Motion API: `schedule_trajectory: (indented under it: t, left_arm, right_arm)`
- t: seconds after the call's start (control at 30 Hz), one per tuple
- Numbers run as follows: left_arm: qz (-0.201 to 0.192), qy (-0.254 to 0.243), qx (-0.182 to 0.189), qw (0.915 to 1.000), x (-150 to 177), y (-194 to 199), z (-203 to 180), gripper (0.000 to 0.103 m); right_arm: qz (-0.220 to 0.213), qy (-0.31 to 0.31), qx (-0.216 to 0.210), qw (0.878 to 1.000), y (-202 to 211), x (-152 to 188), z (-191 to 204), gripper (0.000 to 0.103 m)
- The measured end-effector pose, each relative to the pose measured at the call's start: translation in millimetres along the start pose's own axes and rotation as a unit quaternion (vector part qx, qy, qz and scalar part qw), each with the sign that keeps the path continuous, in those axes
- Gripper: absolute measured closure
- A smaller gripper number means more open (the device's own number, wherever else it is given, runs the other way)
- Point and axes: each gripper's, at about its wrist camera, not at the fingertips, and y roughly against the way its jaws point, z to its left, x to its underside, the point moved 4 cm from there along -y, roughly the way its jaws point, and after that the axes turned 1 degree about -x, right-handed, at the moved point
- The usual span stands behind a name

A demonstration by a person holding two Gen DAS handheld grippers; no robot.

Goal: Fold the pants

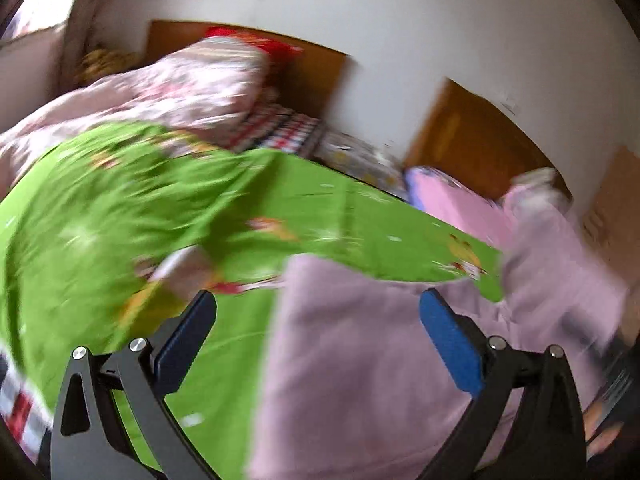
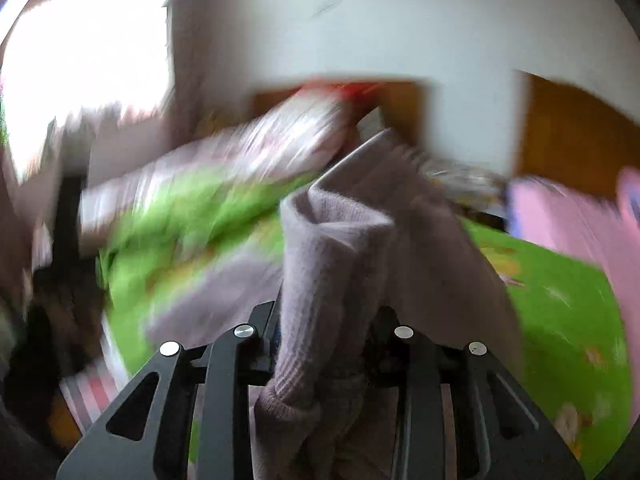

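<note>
Pale lilac knit pants [image 1: 360, 360] lie on a green printed bedsheet [image 1: 200, 208]. In the left wrist view my left gripper [image 1: 318, 310] hovers above them, its blue pads [image 1: 452, 348] wide apart with nothing between. In the right wrist view my right gripper [image 2: 324, 320] is shut on a bunched, ribbed part of the pants [image 2: 336, 264], which rises in folds in front of the camera and hides the pads. Both views are blurred.
A rumpled pink floral quilt [image 1: 180, 88] lies at the far side of the bed against a wooden headboard [image 1: 312, 68]. Pink fabric [image 1: 460, 204] sits at the right, before a wooden door [image 1: 472, 136]. A bright window [image 2: 80, 60] is at the left.
</note>
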Motion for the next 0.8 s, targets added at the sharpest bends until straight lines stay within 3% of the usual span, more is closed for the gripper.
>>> schedule_trajectory:
  t: [0.1,0.17,0.2,0.23,0.3,0.4,0.5,0.53,0.6,0.67,0.8]
  left_arm:
    - [0.016,0.033,0.004,0.9993,12.8,11.8,28.0,0.002]
    - [0.034,0.046,0.025,0.998,20.3,12.7,34.8,0.002]
    - [0.049,0.058,0.051,0.9958,24.3,11.6,35.5,0.002]
    - [0.066,0.069,0.082,0.992,27.6,9.5,33.1,0.002]
    - [0.096,0.089,0.157,0.9788,32.1,3.1,19.1,0.002]
    - [0.15,0.105,0.259,0.9482,31.1,-17.0,-10.7,0.002]
    - [0.228,0.107,0.309,0.9173,36.0,-40.6,-39.8,0.002]
    - [0.249,0.1,0.312,0.9113,37.2,-48.5,-46.9,0.002]
    - [0.287,0.086,0.321,0.8981,40.0,-63.2,-62.6,0.002]
    - [0.317,0.075,0.294,0.8983,45.2,-76.3,-71.5,0.002]
    - [0.334,0.051,0.263,0.9038,53.3,-86.3,-85.4,0.002]
  right_arm:
    - [0.1,0.15,0.005,0.984,-66.0,48.8,79.5,0.066]
    - [0.055,0.249,0.08,0.964,-66.4,67.9,105.4,0.065]
    - [0.051,0.26,0.085,0.961,-65.6,68.4,105.6,0.065]
    - [0.05,0.236,0.07,0.968,-63.3,65.3,97.4,0.066]
    - [0.039,0.205,0.063,0.976,-59.5,57.4,84.6,0.069]
    - [0.005,0.211,0.081,0.974,-44.7,54.8,93.9,0.07]
    - [-0.023,0.219,0.097,0.971,-32.2,55.7,92.7,0.07]
    - [-0.022,0.224,0.098,0.969,-29.5,58.2,92.8,0.069]
    - [-0.01,0.245,0.078,0.966,-24.4,65.6,102.1,0.055]
    - [-0.005,0.269,0.035,0.963,-21.3,69.0,118.5,0.025]
    - [-0.025,0.264,0.024,0.964,17.1,68.7,107.1,0.023]
